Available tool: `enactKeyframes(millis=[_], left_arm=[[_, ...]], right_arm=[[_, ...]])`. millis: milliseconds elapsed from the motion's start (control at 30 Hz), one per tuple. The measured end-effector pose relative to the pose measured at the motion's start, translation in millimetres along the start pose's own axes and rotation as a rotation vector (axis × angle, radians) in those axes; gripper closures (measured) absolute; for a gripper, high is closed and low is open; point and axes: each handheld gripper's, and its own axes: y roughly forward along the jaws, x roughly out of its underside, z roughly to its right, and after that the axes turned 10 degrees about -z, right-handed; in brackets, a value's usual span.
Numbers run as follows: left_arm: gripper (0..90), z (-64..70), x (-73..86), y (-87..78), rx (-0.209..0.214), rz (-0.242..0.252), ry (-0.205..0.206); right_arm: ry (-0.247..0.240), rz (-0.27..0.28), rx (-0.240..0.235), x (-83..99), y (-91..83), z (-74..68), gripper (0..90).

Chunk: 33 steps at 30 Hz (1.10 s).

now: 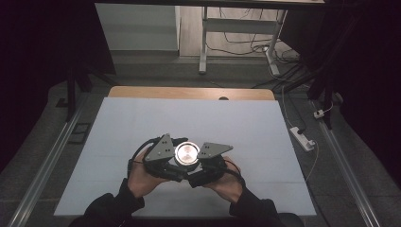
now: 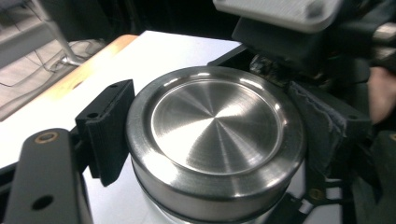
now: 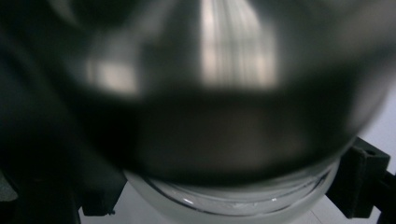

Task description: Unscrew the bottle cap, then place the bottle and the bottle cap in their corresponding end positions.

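Note:
A glass jar (image 3: 233,203) with a round brushed-metal lid (image 1: 186,153) stands on the white table top (image 1: 189,118), near the front and between both hands. My left gripper (image 1: 166,157) comes at it from the left. In the left gripper view its black pads (image 2: 109,130) press on the lid (image 2: 215,126) from two sides. My right gripper (image 1: 208,160) comes from the right. In the right gripper view the lid (image 3: 224,93) is a close blur, and the black jaws stand against the glass body just below it.
A wooden strip (image 1: 189,92) edges the table's far side. Beyond it stand a white desk frame (image 1: 204,42) and loose cables on the floor. A white power strip (image 1: 302,138) lies on the floor to the right. The right gripper's body (image 2: 299,32) sits right behind the lid.

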Motion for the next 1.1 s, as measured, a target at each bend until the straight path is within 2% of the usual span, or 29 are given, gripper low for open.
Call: enactKeyframes(millis=[233,267,333,433,667,833,1100], left_arm=[[19.9,-7.2,3.2,-6.1,0.061,0.002,-0.033],[19.9,-7.2,3.2,-6.1,0.061,0.002,-0.033],[20.0,-8.7,5.0,-9.9,0.09,0.009,-0.035],[19.9,-8.4,6.8,-11.4,0.111,0.01,-0.037],[19.9,-6.3,9.1,-13.4,0.138,0.017,-0.032],[19.9,-4.3,12.0,-13.7,0.159,0.02,-0.031],[19.9,-0.7,15.9,-12.4,0.171,0.022,-0.02]], right_arm=[[0.01,0.012,-0.006,-0.2,-3.3,4.1,14.4],[0.008,0.012,-0.003,0.0,-3.7,4.9,14.5],[0.007,0.012,-0.005,0.2,-4.4,6.8,14.5],[0.003,0.008,-0.001,0.3,-5.3,9.3,14.4],[-0.013,-0.004,0.005,0.3,-4.7,15.9,14.5],[-0.006,-0.011,0.021,2.9,-4.6,27.0,14.5],[0.007,-0.002,0.045,1.5,-5.9,41.2,14.5]])
